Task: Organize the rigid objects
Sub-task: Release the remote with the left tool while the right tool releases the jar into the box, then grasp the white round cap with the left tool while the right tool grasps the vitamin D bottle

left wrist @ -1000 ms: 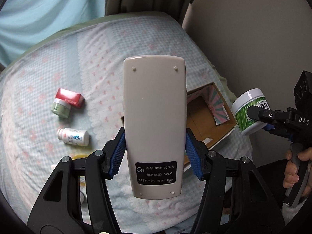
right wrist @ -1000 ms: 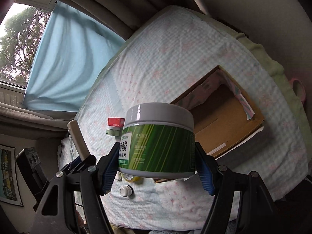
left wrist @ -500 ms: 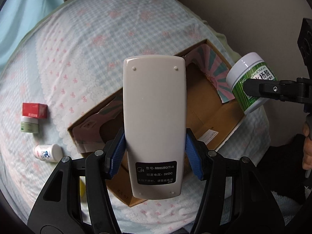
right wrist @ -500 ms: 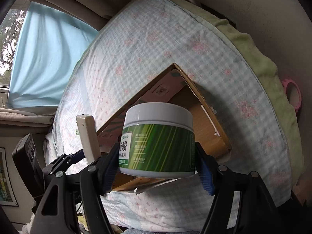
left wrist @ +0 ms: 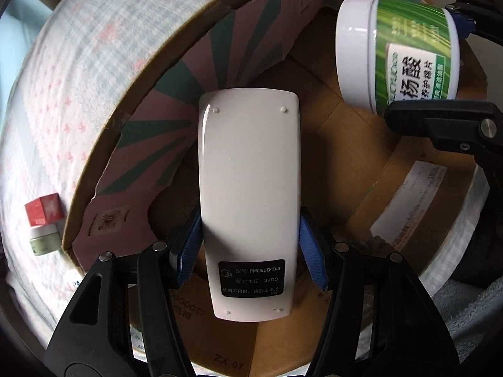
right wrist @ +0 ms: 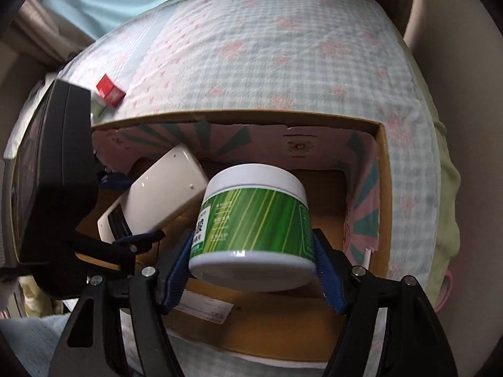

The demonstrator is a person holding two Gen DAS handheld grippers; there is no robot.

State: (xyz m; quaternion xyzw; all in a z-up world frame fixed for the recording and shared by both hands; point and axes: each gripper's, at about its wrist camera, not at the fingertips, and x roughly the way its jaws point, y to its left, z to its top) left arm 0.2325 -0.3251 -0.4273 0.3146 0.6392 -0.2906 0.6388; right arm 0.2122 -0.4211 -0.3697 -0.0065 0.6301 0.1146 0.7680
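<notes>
Left wrist view | left gripper [left wrist: 250, 248] clamps remote [left wrist: 248, 194] mid-frame over cardboard box [left wrist: 352, 144] | right gripper [right wrist: 253, 271] squeezes green jar [right wrist: 254, 229] over box, centre | both look stiff, light, slick plastic: hold flat sides.

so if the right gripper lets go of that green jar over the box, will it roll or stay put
The green jar, squat and wide with flat ends, would probably settle if it lands on an end. Its round wall could roll briefly if it lands sideways, though the cardboard box walls should contain it. The glossy plastic looks stiff and slightly slippery between the right gripper pads.
</notes>
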